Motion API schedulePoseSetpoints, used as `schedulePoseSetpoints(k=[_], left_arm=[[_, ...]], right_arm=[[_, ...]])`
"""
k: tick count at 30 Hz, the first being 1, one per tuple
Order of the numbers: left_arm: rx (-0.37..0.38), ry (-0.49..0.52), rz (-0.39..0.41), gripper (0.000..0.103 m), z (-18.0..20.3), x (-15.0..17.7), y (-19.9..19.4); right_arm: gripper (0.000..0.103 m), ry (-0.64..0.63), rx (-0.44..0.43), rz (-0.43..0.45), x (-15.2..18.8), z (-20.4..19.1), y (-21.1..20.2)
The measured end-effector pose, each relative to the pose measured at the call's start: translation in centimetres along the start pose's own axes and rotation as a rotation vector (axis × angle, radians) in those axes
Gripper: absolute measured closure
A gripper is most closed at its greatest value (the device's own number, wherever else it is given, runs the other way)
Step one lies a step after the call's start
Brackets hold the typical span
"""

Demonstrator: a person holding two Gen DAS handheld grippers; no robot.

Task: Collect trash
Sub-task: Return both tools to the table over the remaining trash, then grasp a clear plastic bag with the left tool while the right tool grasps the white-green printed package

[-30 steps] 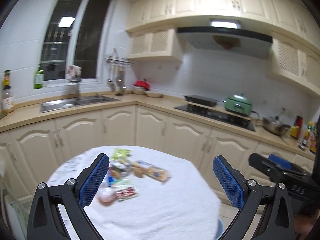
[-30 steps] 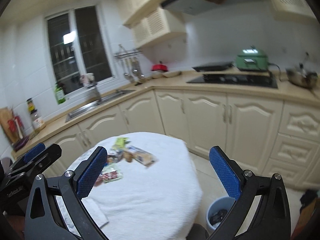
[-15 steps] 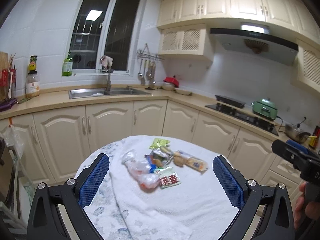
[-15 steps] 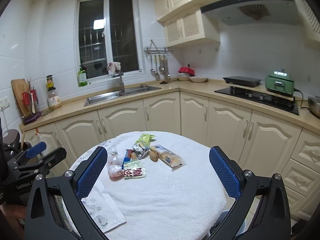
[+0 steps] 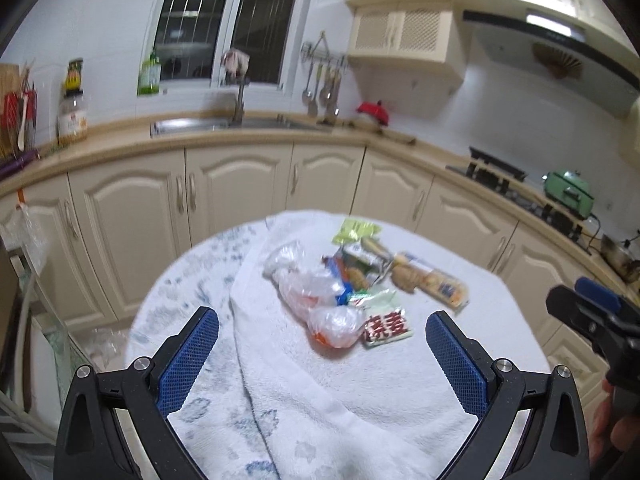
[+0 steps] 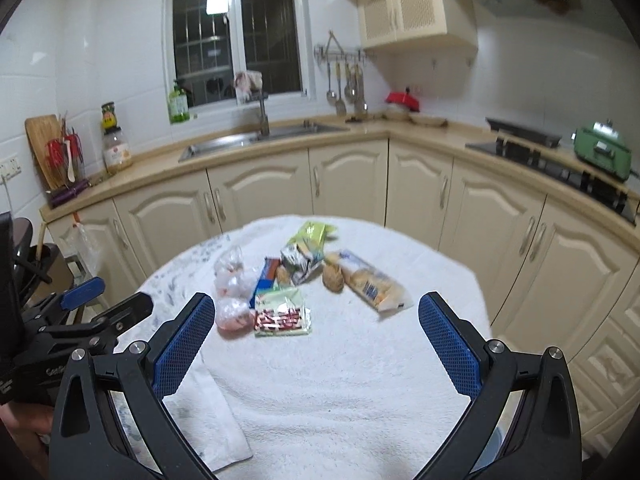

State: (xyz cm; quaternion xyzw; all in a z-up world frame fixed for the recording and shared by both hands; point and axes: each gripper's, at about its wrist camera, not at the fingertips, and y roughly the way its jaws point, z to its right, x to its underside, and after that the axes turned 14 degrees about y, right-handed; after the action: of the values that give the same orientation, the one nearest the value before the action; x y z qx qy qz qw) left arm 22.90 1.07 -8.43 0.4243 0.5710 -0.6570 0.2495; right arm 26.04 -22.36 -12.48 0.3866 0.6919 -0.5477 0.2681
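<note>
A heap of trash lies on a round table under a white towel (image 5: pixel 360 392) (image 6: pixel 340 380). It holds clear plastic bags with something orange inside (image 5: pixel 332 326) (image 6: pixel 234 314), a red and white wrapper (image 5: pixel 386 326) (image 6: pixel 282 316), a long cracker packet (image 5: pixel 436 284) (image 6: pixel 372 284), a green wrapper (image 5: pixel 356 230) (image 6: pixel 312 234) and a blue wrapper (image 6: pixel 266 278). My left gripper (image 5: pixel 322 344) hovers open just short of the bags, holding nothing. My right gripper (image 6: pixel 316 336) is open too, short of the red and white wrapper.
Cream kitchen cabinets wrap around behind the table, with a sink (image 6: pixel 256 140), a hob (image 6: pixel 560 168) and a green pot (image 6: pixel 602 152) on the counter. A sliver of a pale blue bin (image 6: pixel 494 440) shows below the table's right edge. A hand holds each gripper's handle.
Both grippers have come closer to the table and swung left, so the trash heap now sits larger and between the fingers. Both stay open.
</note>
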Motion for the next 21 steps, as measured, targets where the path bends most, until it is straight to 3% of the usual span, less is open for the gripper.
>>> schedulePoseSetpoints(k=[8, 16, 18, 19, 21], left_arm=[[-0.024, 0.000, -0.099, 0.001, -1.2, -2.4, 8.2], [-0.117, 0.010, -0.235, 0.001, -1.6, -5.5, 18.6], [-0.117, 0.024, -0.274, 0.011, -1.6, -5.4, 20.7], [-0.076, 0.014, -0.284, 0.016, -1.7, -5.3, 21.6], [0.001, -0.010, -0.289, 0.036, -2.3, -5.2, 22.7]], right_arm=[[0.000, 0.038, 0.005, -0.089, 1.0, 1.7, 4.8], [0.000, 0.076, -0.014, -0.136, 1.0, 2.6, 8.5], [0.000, 0.080, -0.018, -0.149, 0.9, 2.8, 9.5], [0.000, 0.082, -0.019, -0.160, 0.9, 2.8, 10.1], [0.000, 0.082, -0.019, -0.179, 1.0, 2.8, 11.2]])
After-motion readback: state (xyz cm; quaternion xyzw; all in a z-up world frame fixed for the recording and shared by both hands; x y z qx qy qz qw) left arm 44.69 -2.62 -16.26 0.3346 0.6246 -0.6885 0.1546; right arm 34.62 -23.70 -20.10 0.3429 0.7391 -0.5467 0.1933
